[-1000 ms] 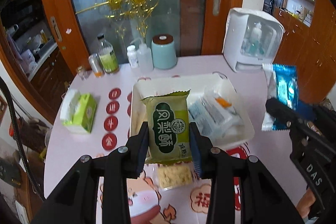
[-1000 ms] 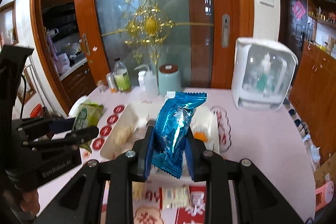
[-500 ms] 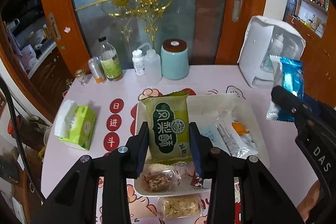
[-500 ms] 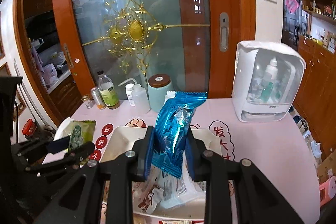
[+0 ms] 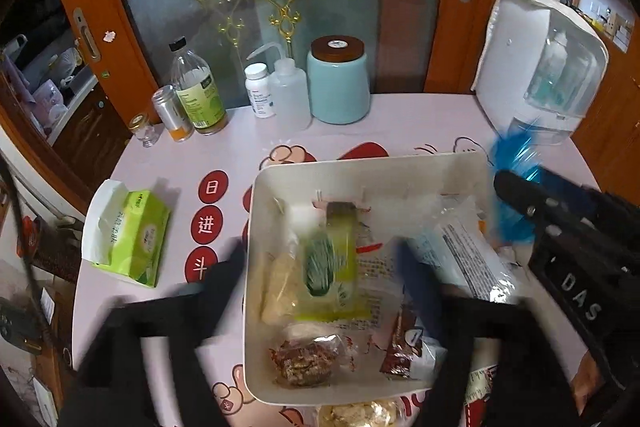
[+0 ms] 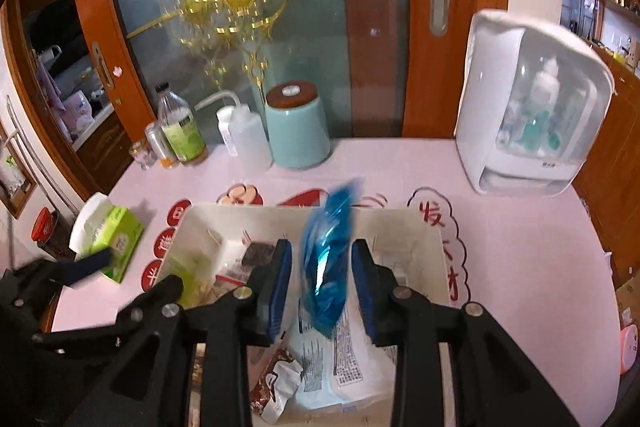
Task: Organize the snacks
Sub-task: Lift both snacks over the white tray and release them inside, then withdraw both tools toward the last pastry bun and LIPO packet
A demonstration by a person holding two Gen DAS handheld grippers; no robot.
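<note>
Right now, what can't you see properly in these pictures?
- Green snack packet: left wrist view, smeared by motion, its print unreadable.
- Blue snack packet: right wrist view, blurred between the opening right gripper; whether the pads touch it is unclear.
- Left gripper: left wrist view, opening, fingers blurred.
- Pale snack below the white tray: cut off by the bottom edge.
- Pill bottle label: too small.
</note>
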